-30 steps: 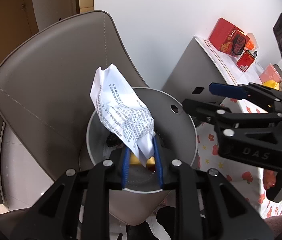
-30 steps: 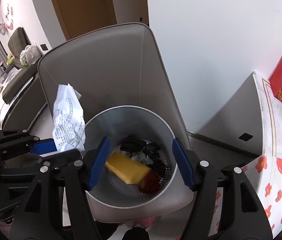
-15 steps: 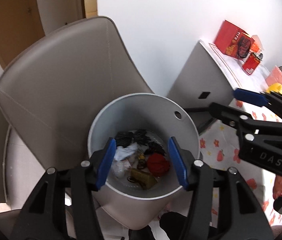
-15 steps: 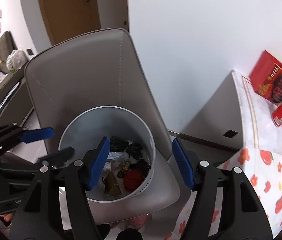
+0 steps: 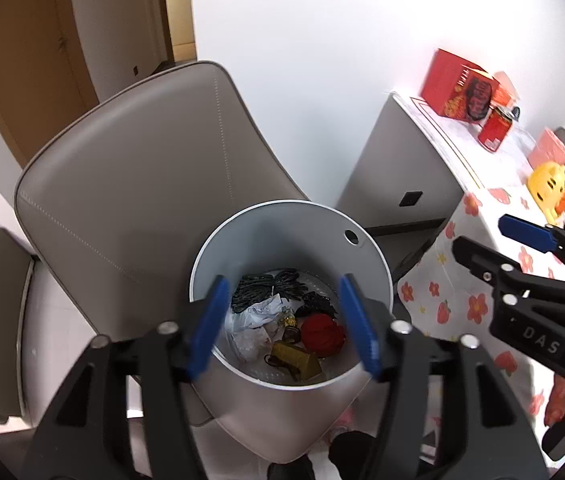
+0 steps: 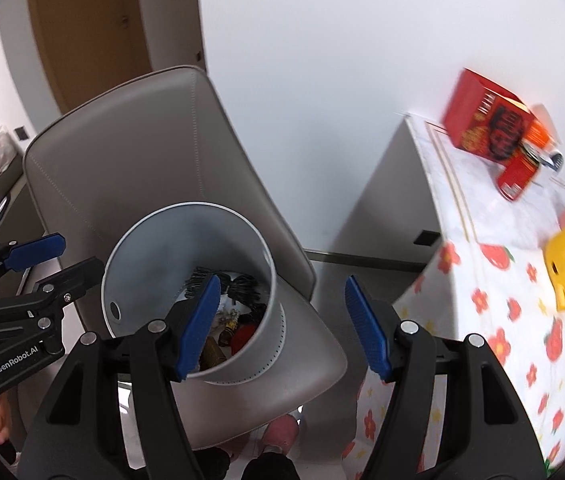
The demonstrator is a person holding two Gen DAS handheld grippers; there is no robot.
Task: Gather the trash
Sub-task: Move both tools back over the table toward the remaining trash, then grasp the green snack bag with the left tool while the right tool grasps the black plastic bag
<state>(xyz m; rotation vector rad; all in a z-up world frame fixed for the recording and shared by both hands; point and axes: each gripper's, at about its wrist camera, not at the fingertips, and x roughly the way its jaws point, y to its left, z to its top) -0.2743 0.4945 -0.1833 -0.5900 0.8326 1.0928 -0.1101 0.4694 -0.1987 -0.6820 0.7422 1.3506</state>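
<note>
A grey metal bin (image 5: 310, 224) stands on the seat of a grey chair (image 5: 142, 184). Inside it lie a crumpled white paper (image 5: 256, 316), black cords (image 5: 258, 286), a red ball (image 5: 322, 334) and a yellow-brown piece (image 5: 296, 364). My left gripper (image 5: 286, 324) is open and empty above the bin's near rim. My right gripper (image 6: 282, 324) is open and empty, to the right of the bin (image 6: 154, 248), over the chair seat (image 6: 314, 364). It also shows at the right of the left wrist view (image 5: 522, 248).
A table with a flowered cloth (image 5: 478, 264) stands to the right. On it are a red box (image 5: 458, 88), a red can (image 5: 494, 128), a pink box (image 5: 548, 154) and a yellow toy (image 5: 548, 186). A white wall and a brown door (image 5: 30, 52) are behind.
My left gripper opened and let go of the printed paper, which now lies crumpled in the bin. Both grippers have risen and drawn back; the right one has swung right toward the table.
</note>
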